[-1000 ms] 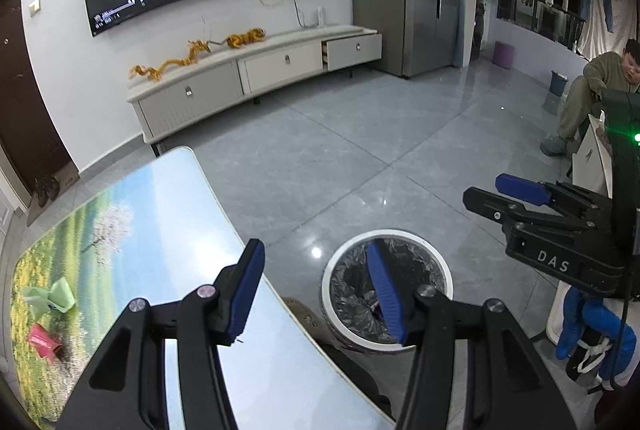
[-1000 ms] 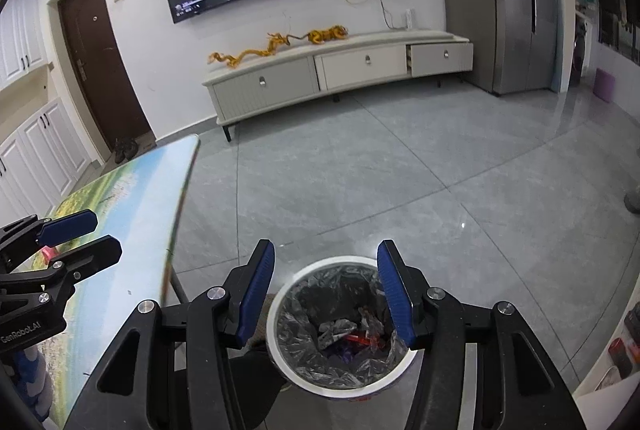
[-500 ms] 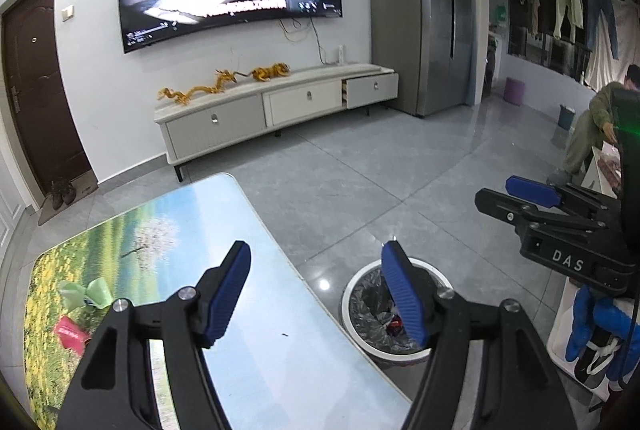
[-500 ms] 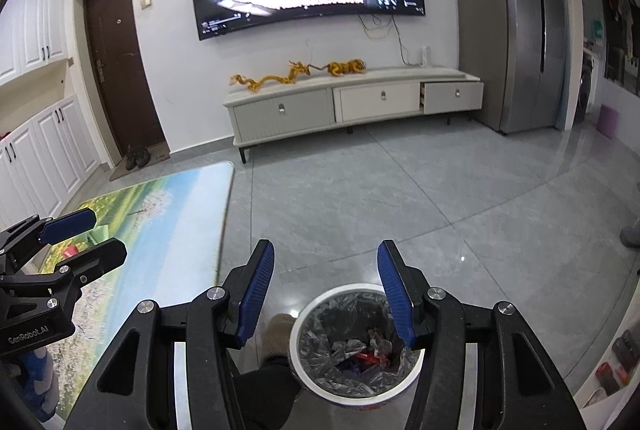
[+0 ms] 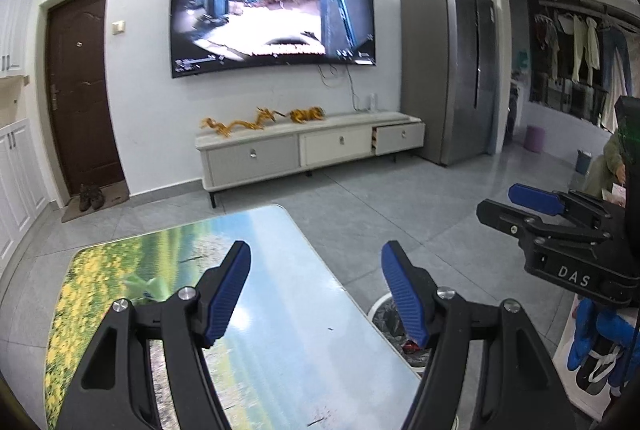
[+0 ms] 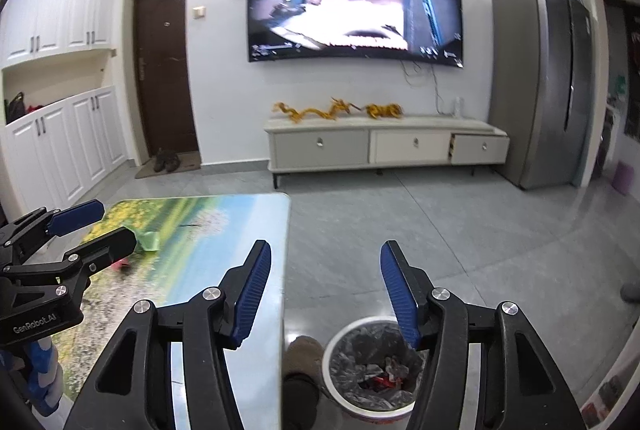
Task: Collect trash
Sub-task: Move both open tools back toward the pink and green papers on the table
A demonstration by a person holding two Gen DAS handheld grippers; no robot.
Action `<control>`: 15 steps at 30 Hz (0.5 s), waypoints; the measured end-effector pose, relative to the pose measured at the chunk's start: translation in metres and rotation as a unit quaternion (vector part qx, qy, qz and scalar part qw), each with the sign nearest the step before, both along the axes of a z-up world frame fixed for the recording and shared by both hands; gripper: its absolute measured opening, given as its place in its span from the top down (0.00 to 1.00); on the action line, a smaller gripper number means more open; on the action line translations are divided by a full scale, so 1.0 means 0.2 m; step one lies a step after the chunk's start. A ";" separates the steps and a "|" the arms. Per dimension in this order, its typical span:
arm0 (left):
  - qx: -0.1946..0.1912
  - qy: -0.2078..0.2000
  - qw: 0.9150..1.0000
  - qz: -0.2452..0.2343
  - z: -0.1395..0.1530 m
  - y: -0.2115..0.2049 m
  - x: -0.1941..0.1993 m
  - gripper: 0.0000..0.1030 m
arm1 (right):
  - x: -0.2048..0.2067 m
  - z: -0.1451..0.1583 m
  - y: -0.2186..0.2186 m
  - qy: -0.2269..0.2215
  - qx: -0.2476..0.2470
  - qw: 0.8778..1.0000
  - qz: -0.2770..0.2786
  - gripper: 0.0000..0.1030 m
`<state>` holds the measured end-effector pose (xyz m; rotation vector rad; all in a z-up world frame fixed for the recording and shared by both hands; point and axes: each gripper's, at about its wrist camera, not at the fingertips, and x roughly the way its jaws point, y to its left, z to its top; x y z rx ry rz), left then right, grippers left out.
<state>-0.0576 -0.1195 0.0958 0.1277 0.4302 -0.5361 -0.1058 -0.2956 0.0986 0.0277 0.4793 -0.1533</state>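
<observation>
A white trash bin (image 6: pixel 376 370) with a grey liner stands on the floor right of the table and holds crumpled scraps; its rim also shows in the left wrist view (image 5: pixel 380 310). A green wrapper (image 6: pixel 148 240) and a red scrap (image 6: pixel 122 262) lie on the table (image 6: pixel 224 230) at its left side, partly hidden by the left gripper (image 6: pixel 100 228). The green wrapper also shows in the left wrist view (image 5: pixel 150 284). My left gripper (image 5: pixel 316 294) is open and empty above the table. My right gripper (image 6: pixel 326 294) is open and empty, above the table's right edge and the bin.
The table (image 5: pixel 280 310) has a landscape print. A TV cabinet (image 6: pixel 384 145), wall TV and grey fridge (image 6: pixel 548 81) stand at the far wall. A dark door and white cupboards (image 6: pixel 68 141) are left. A person (image 5: pixel 608 161) sits at right. A foot (image 6: pixel 300 354) is beside the bin.
Both grippers have tilted up and shifted left, away from over the bin toward the table. The bin has dropped low in both views. Both stay open and empty.
</observation>
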 end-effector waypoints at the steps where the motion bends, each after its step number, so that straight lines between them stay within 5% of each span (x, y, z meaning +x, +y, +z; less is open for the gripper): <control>1: -0.003 -0.004 1.000 0.005 0.01 0.03 -0.02 0.35 | -0.02 0.02 0.03 -0.004 -0.002 1.000 0.006 0.45; 15: -0.036 -0.047 0.994 0.097 0.11 0.45 -0.23 0.28 | -0.19 0.15 0.37 -0.051 -0.021 0.995 0.082 0.42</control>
